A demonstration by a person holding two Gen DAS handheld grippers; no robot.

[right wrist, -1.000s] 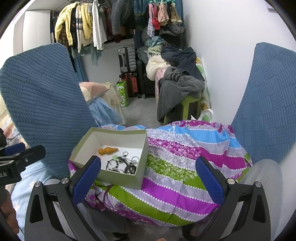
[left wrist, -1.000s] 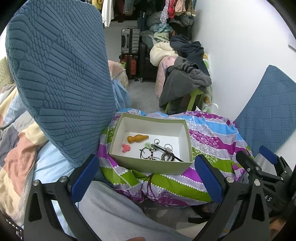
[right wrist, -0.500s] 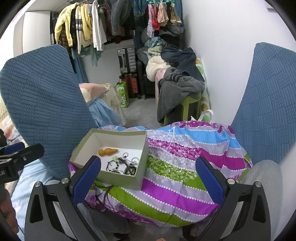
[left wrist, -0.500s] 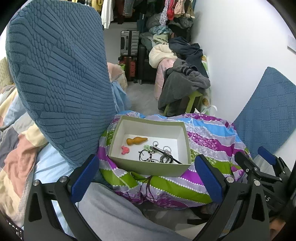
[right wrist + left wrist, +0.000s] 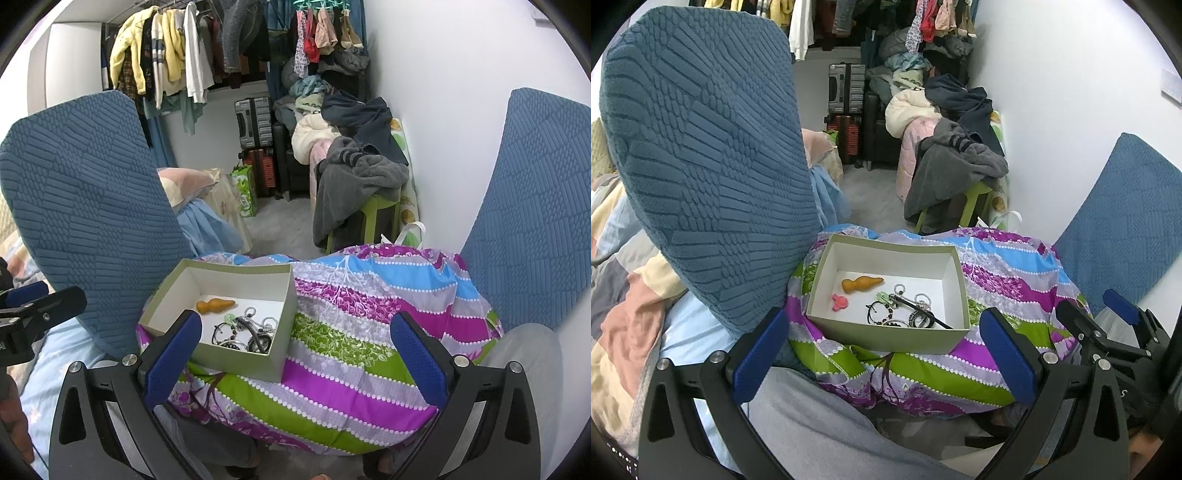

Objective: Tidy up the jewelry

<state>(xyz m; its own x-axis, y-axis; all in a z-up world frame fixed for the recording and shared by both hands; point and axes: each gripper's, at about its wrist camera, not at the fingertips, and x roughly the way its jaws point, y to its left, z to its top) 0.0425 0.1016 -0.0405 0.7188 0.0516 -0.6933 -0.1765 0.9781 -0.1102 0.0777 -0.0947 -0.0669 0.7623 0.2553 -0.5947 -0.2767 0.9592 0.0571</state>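
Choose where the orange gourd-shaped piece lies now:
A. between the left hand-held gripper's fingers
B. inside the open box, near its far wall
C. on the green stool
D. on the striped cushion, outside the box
B: the orange gourd-shaped piece rests on the white floor of the open box, beyond the tangled bracelets.

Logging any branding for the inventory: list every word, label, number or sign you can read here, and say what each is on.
No complete word or number can be read.
"S": a white character on the black body of the right gripper, seen in the left wrist view; the rest is cut off.
White marks on the left gripper, in the right wrist view: cut off, unreadable.
The box shows no print.
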